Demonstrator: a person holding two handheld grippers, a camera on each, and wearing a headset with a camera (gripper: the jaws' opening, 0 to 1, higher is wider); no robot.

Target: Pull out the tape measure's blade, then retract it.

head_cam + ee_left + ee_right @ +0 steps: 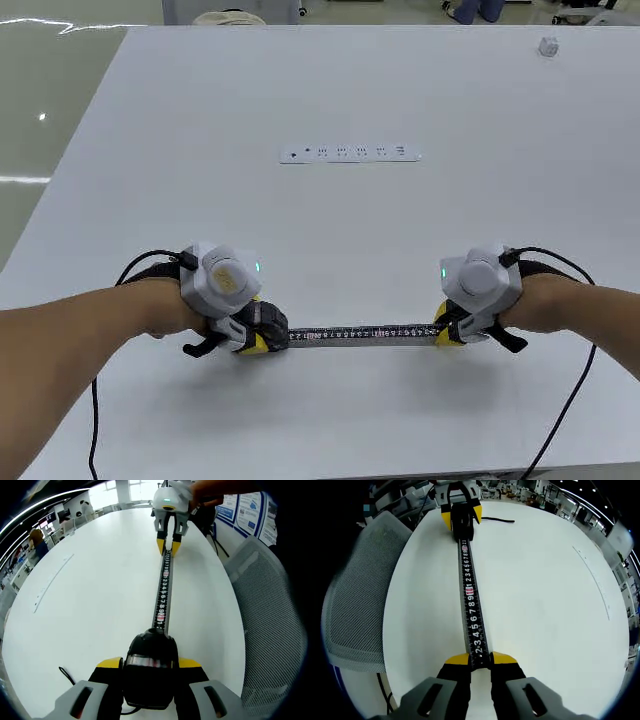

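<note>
Left gripper (150,663) is clamping the tape measure (150,675), right gripper (480,659) pinching the blade (470,595) tip between its fingers; probably best easing it back straight, slowly.

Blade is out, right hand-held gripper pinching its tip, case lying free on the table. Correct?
No: the case is not free; the left hand-held gripper is shut on it, as the left gripper view shows. The blade is out, its tip in the right hand-held gripper.
</note>
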